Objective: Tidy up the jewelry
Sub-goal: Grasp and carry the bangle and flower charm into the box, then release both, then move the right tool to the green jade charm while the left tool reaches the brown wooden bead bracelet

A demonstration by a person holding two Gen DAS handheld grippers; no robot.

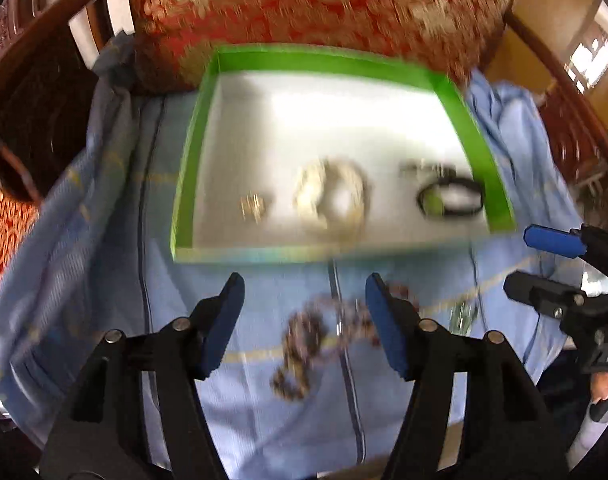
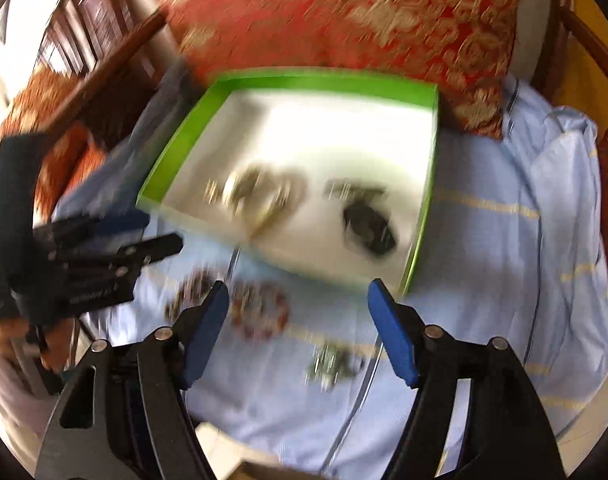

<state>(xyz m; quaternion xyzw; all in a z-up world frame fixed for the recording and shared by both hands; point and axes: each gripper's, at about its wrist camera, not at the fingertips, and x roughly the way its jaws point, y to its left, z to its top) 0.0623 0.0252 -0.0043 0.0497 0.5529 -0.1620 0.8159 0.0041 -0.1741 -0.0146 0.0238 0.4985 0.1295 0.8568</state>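
Both views motion-blurred, small detail unreliable. Left gripper (image 1: 304,312) has its blue pads spread wide with nothing between them, hovering over the light blue cloth (image 1: 103,280) near the front wall of the green box (image 1: 191,168). Right gripper (image 2: 297,320) likewise: pads well apart, nothing clamped, also above the cloth on the near side of the box (image 2: 424,200), toward its right corner. Box is shallow, white inside, lying flat on the cloth, far edge against a red and gold cushion (image 1: 324,4). Inside the box, along the near part of the floor: small gold piece (image 1: 253,206) at left, pale gold bracelet or chain bundle (image 1: 332,198) in the middle, black band with a green bead (image 1: 450,198) at right, with a small dark metallic item (image 1: 428,169) just beyond it. All four apart from each other in the left view; in the right view the gold ones blur together. Still outside the box on the cloth: dark beaded strand (image 1: 304,352) lying below and between the left gripper's pads, a round reddish beaded bracelet (image 2: 259,312) just right of the right gripper's left pad, and a small greenish metallic piece (image 2: 330,364) nearer, between the right gripper's pads in view. Cannot tell exact jewelry types from blur. Dark wooden chair frame (image 1: 43,92) surrounds the setup.
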